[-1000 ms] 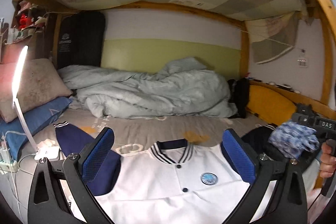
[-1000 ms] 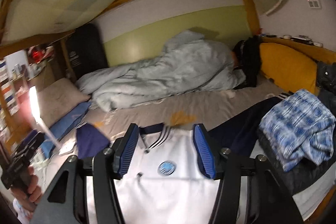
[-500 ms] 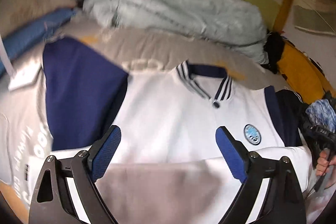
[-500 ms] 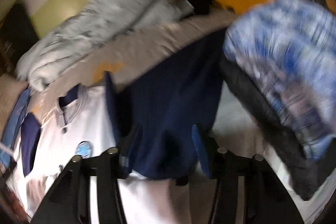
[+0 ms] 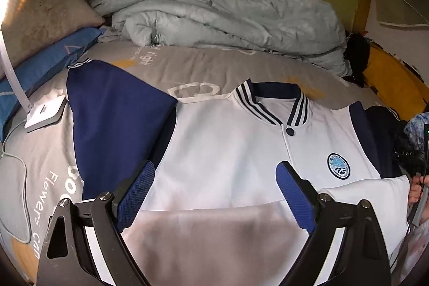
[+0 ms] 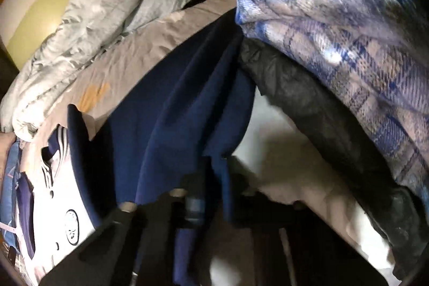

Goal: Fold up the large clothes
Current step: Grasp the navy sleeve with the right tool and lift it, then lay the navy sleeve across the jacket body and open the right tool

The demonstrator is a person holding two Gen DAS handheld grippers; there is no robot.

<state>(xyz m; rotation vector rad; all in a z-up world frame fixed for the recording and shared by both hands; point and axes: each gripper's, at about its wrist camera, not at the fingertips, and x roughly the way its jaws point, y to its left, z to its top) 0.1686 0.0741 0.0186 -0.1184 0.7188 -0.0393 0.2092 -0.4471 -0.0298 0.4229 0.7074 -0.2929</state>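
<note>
- Varsity jacket (image 5: pixel 228 152): white body, navy sleeves, striped collar, round chest badge; laid front-up on the bed (image 5: pixel 187 66), collar toward the rumpled duvet (image 5: pixel 228 15), hem toward the tools; long axis runs away from the left camera
- Left tool (image 5: pixel 214 195): jaws wide, nothing between the pads; hovers over the lower white front, the folded-up hem panel directly beneath it
- Right tool (image 6: pixel 211 205): clamped shut on a fold of the navy sleeve (image 6: pixel 182 111), which stretches away from it toward the collar
- Deciding relation: the pinched sleeve lies on the badge side, outboard of the body; judged next, it must cross inward over the white front; right tool nearer
- Other sleeve (image 5: pixel 112 125): spread flat, ungripped
- Hard to read: right tool's pads dark and blurred; plaid cloth (image 6: pixel 335 18) and a black garment (image 6: pixel 321 111) crowd that view; sleeve cuff not visible
</note>
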